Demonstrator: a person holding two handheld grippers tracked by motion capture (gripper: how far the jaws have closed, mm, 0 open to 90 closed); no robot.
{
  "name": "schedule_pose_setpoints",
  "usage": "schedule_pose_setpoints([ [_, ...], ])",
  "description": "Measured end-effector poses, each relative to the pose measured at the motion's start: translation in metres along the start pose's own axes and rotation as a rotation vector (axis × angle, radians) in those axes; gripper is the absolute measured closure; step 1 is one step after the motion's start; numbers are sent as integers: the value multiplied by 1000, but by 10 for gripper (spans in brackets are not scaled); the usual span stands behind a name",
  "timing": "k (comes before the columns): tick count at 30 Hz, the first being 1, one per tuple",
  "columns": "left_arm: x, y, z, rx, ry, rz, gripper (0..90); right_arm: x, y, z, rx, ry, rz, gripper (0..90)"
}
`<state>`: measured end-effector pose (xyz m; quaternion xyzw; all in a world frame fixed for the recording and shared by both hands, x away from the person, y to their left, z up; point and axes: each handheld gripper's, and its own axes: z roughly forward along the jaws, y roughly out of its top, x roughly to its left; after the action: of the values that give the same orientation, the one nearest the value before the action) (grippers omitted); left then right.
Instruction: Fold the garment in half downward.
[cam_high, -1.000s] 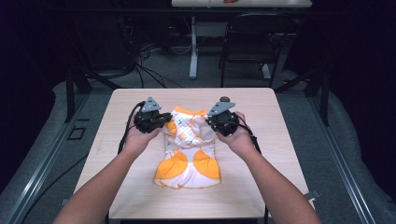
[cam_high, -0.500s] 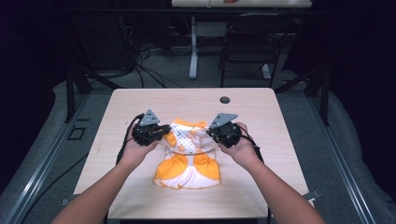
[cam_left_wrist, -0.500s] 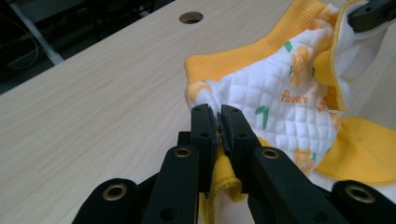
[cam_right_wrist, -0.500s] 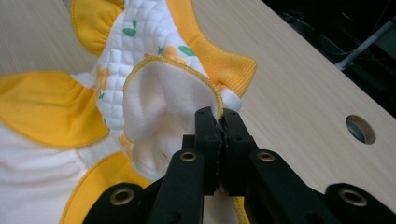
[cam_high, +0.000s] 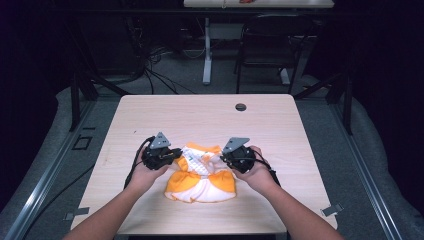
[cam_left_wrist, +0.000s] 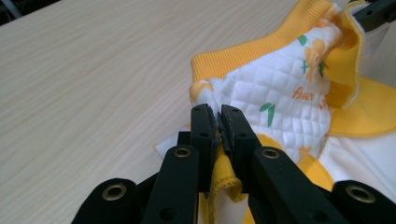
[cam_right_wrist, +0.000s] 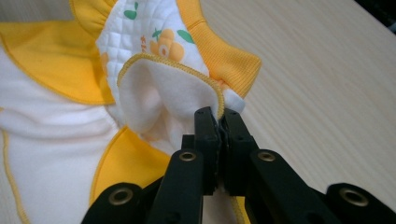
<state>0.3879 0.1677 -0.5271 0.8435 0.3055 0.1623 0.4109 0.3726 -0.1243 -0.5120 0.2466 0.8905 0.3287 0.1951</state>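
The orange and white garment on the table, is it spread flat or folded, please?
Folded and bunched: the garment has its top edge doubled toward the person, pinched by the left gripper and right gripper.

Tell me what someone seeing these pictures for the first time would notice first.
The bright orange-and-white quilted garment stands out, bunched on the near middle of the pale wooden table. A person's hands hold a black tool at each side of it: the left tool is shut on a fold at its yellow ribbed edge, and the right tool is shut on its yellow-stitched hem. Beyond, a small dark round hole sits near the table's far edge.
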Motion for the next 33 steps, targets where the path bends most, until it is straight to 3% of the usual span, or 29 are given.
schedule_pose_setpoints([
  [10,-12,-19,3,21,-58,-10,826,9,-19,5,-3,43,47,837],
  [21,-18,-29,-6,18,-105,-49,741,16,-30,-6,-42,113,137,667],
  [33,-33,-33,-25,2,-176,-41,746,29,-41,-20,-67,139,142,629],
])
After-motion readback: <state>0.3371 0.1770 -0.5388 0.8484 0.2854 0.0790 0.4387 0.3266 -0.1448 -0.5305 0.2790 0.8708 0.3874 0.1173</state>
